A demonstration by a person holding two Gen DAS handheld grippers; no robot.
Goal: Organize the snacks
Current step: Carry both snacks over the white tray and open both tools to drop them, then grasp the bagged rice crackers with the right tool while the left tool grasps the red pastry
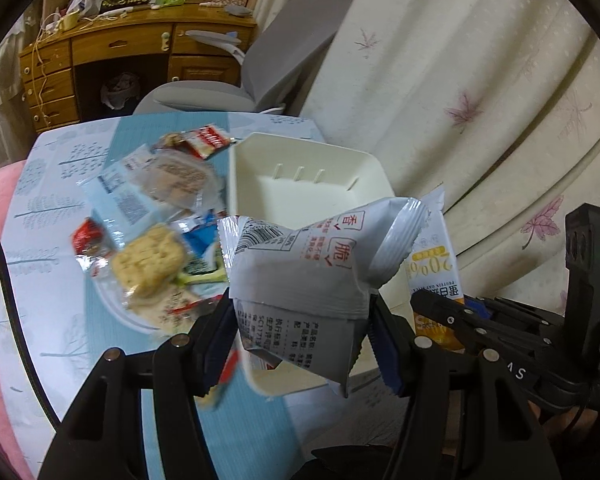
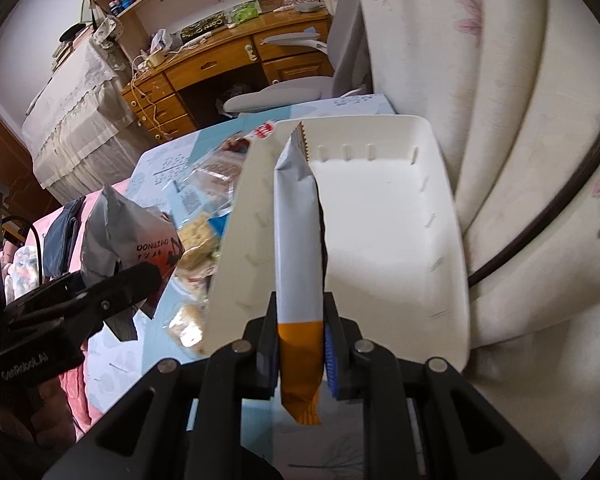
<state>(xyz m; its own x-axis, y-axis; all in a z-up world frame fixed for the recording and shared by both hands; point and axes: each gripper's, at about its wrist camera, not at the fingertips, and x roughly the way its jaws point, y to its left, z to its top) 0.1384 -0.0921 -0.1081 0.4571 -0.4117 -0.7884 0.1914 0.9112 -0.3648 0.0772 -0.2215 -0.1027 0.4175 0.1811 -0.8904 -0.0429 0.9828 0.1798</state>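
The left gripper (image 1: 300, 336) pinched a grey snack packet (image 1: 300, 280) above the near edge of the white tray (image 1: 256, 176). The right gripper (image 2: 302, 356) clamped a white-and-orange bar (image 2: 298, 248) upright over the tray, while more snacks (image 1: 148, 236) lay piled on the table (image 1: 40, 208) beside it.

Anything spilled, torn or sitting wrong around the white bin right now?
Nothing looks torn or spilled. The white plastic bin is empty, and loose wrapped snacks lie heaped beside it. The left claw holds a crumpled grey snack packet; the right claw holds a white-and-orange bar.
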